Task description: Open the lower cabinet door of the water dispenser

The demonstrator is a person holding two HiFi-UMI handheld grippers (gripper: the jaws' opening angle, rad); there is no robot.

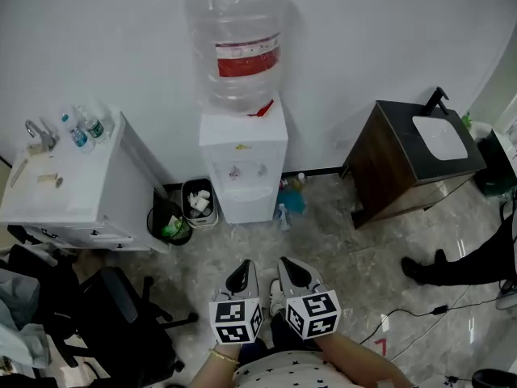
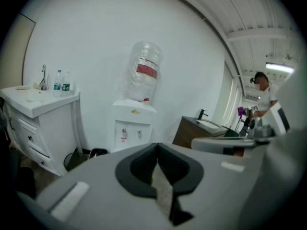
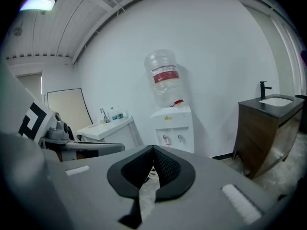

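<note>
The white water dispenser (image 1: pixel 242 164) stands against the far wall with a clear bottle (image 1: pixel 237 43) upside down on top. Its lower cabinet door (image 1: pixel 245 204) looks closed. Both grippers hover low in the head view, well short of the dispenser and side by side. The left gripper (image 1: pixel 240 277) and the right gripper (image 1: pixel 292 271) point toward it, each shut with nothing between the jaws. In the left gripper view the dispenser (image 2: pixel 132 126) rises beyond the gripper (image 2: pixel 157 145). The right gripper view shows the dispenser (image 3: pixel 175 128) behind that gripper (image 3: pixel 153 147); the gripper bodies hide its lower part.
A white vanity (image 1: pixel 73 184) with a tap and water bottles (image 1: pixel 85 128) stands left, with two bins (image 1: pixel 198 202) between it and the dispenser. A dark wooden washstand (image 1: pixel 412 164) is at right. An office chair (image 1: pixel 121 314) is near left; a person's legs (image 1: pixel 460 261) and a floor cable (image 1: pixel 420 318) are at right.
</note>
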